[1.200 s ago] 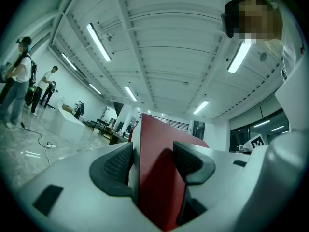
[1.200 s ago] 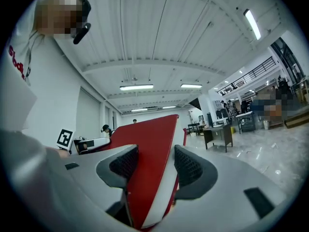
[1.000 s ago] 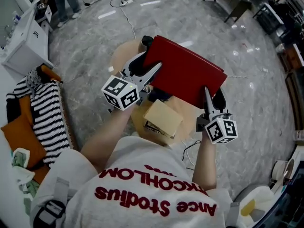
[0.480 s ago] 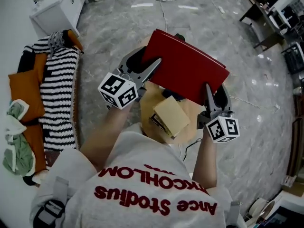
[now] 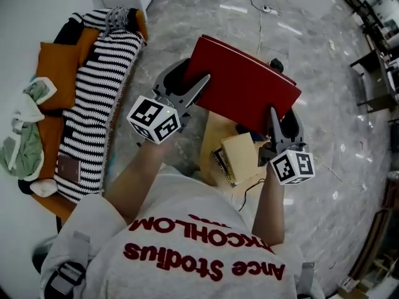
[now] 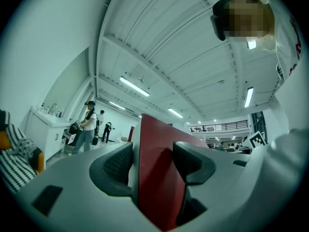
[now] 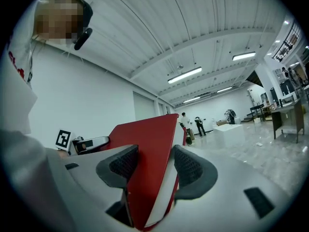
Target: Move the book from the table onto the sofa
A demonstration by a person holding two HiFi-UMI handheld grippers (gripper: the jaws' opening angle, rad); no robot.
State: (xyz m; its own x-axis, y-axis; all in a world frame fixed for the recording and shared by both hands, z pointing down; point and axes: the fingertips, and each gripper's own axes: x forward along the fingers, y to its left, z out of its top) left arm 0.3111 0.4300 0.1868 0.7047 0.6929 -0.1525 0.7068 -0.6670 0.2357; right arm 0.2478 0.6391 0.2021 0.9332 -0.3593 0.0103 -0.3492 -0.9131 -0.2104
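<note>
Where marble floor [image 5: 349,136] spreads, a sofa [image 5: 93,104] stands near the table [image 5: 212,151]

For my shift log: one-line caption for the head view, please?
Left gripper and right gripper hold the red book off the wooden table, sofa with striped throw at left.

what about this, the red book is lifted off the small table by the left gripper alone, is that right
Not by the left gripper alone. The red book is lifted off the small table by both grippers: the left gripper and the right gripper are each shut on it. The right gripper view shows its jaws clamped on the book's edge.
</note>
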